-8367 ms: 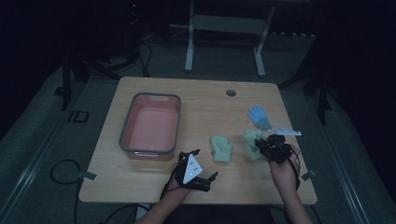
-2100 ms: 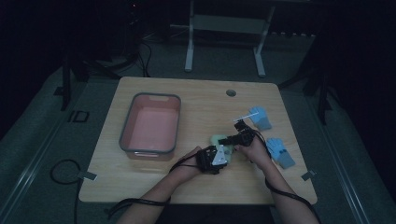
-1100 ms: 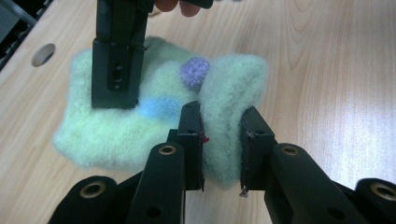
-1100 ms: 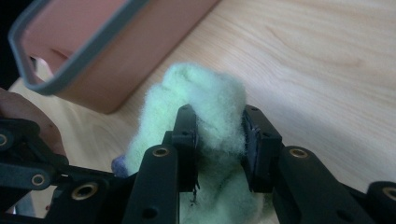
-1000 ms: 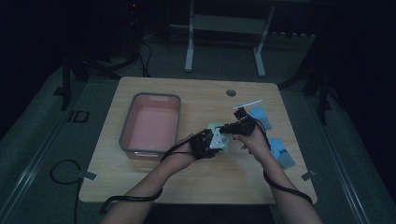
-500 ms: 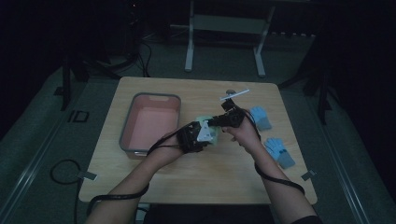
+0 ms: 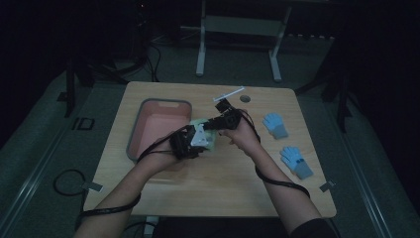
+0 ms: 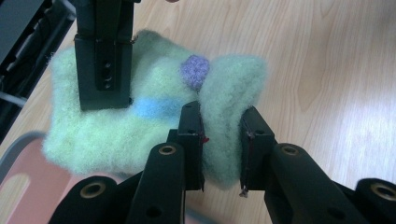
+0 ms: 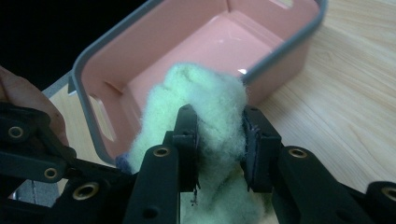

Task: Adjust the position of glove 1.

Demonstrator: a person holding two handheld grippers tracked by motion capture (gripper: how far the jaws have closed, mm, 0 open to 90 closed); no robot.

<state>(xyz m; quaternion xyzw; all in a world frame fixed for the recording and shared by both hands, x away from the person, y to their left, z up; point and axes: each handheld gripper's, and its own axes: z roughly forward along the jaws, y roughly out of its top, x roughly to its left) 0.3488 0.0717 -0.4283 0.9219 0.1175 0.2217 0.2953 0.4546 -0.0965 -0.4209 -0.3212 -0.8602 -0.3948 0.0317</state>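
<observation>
A fluffy pale green glove (image 8: 154,112) is held between the two hand-held grippers, lifted off the bench (image 7: 218,178) just beside the right rim of the pink tub (image 7: 153,130). In the high view the glove (image 7: 205,136) is seen as a pale patch between the two hands, near the middle of the bench.

The left hand-held gripper (image 8: 220,140) is clamped on one edge of the glove — its two black jaws are pressed into a thick fold of the fleece. A blue stripe and a small purple dot are seen on the glove's surface, and the jaw of the other gripper is seen gripping its far corner.

The right hand-held gripper (image 9: 217,144) is likewise closed on the glove (image 9: 210,107), a bunched wad of green fleece being squeezed between its jaws. Behind it the pink tub (image 9: 196,42) with its grey rim is seen, tilted in that view.

Two blue gloves — one (image 7: 275,124) nearer the far edge, the other (image 7: 297,161) nearer the person — are laid flat on the right part of the bench, well apart from the hands.
</observation>
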